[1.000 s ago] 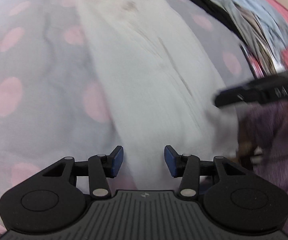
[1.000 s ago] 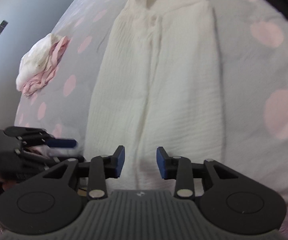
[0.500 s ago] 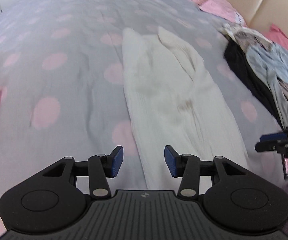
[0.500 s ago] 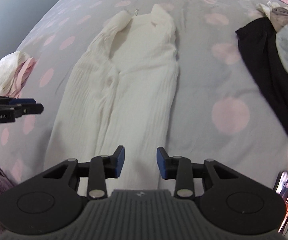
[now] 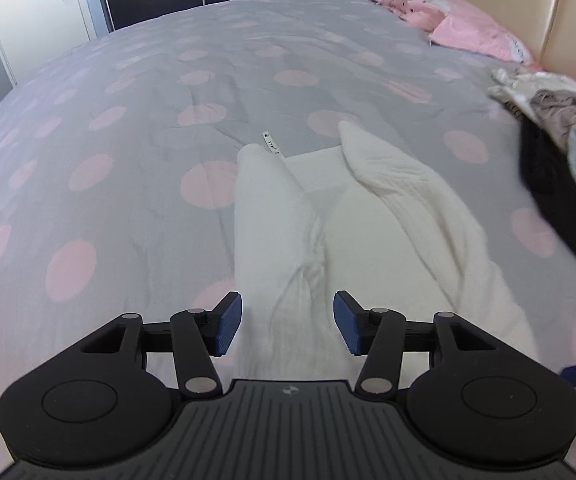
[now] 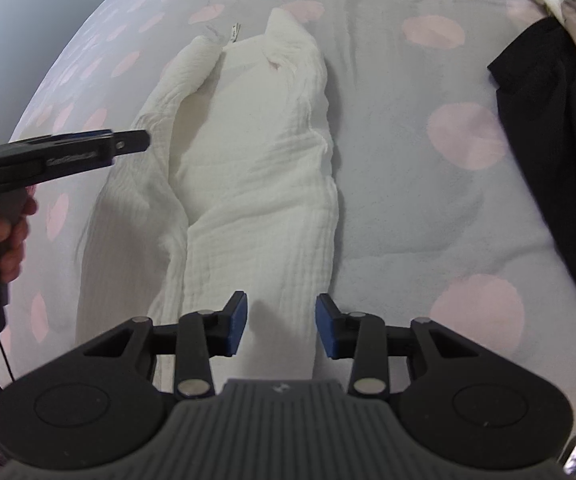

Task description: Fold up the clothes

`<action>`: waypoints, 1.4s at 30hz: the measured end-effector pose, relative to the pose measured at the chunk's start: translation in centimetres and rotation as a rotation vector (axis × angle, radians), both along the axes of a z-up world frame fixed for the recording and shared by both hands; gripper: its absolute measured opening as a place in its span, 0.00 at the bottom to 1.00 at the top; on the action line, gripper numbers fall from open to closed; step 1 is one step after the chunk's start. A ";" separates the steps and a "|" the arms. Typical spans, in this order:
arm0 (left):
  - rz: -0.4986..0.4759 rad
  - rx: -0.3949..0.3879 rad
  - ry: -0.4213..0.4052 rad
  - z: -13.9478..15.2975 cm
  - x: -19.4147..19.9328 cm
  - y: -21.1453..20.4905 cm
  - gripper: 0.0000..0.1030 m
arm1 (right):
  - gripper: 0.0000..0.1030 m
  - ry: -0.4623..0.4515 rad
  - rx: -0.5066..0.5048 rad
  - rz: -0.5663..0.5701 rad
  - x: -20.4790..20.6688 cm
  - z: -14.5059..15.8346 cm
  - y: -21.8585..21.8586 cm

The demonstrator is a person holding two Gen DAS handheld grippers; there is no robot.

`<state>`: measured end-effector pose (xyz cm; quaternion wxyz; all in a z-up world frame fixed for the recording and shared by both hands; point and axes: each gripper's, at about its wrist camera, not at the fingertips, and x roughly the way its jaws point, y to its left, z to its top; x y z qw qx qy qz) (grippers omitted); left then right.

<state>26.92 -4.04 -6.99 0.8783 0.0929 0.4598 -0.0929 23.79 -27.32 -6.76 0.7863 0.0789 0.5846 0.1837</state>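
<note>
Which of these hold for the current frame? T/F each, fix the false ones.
1. Both claws are open and hold nothing. True: the left claw and the right claw each show a clear gap between the pads.
2. The white garment hangs in the air from the right claw. False: it lies on the spotted bedspread.
3. A dark garment lies to the right of the white one. True.
4. The white garment is folded into a small square. False: it lies stretched out long, with both side edges turned in.
5. A small label sticks out at the garment's far end. True.
</note>
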 end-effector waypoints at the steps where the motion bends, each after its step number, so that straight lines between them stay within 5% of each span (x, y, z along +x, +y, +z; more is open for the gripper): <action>1: 0.002 0.016 0.003 -0.4 0.3 0.0 0.45 | 0.40 0.006 0.003 0.002 0.2 -0.2 0.1; 4: 0.018 0.016 0.039 -1.5 0.9 1.2 0.18 | 0.40 0.019 0.011 0.007 0.8 -0.6 0.4; 12: 0.103 -0.079 0.085 -1.0 1.5 6.7 0.10 | 0.41 0.031 0.018 -0.003 2.1 -1.1 0.9; 14: 0.113 -0.110 0.110 -1.5 2.0 7.4 0.12 | 0.41 0.031 0.018 0.000 2.3 -1.2 1.2; 20: 0.149 -0.133 0.097 -1.6 2.6 8.6 0.40 | 0.42 0.030 0.015 -0.002 2.3 -1.2 1.6; 26: 0.175 -0.064 0.026 -0.2 4.3 9.6 0.41 | 0.43 -0.001 0.020 -0.008 3.4 -0.5 1.5; 34: 0.126 -0.126 -0.038 2.4 5.8 8.2 0.51 | 0.43 -0.150 -0.018 -0.002 7.4 1.9 2.0; 42: 0.038 0.016 -0.039 -0.8 7.6 4.4 0.50 | 0.43 -0.312 -0.086 0.034 13.6 0.6 3.3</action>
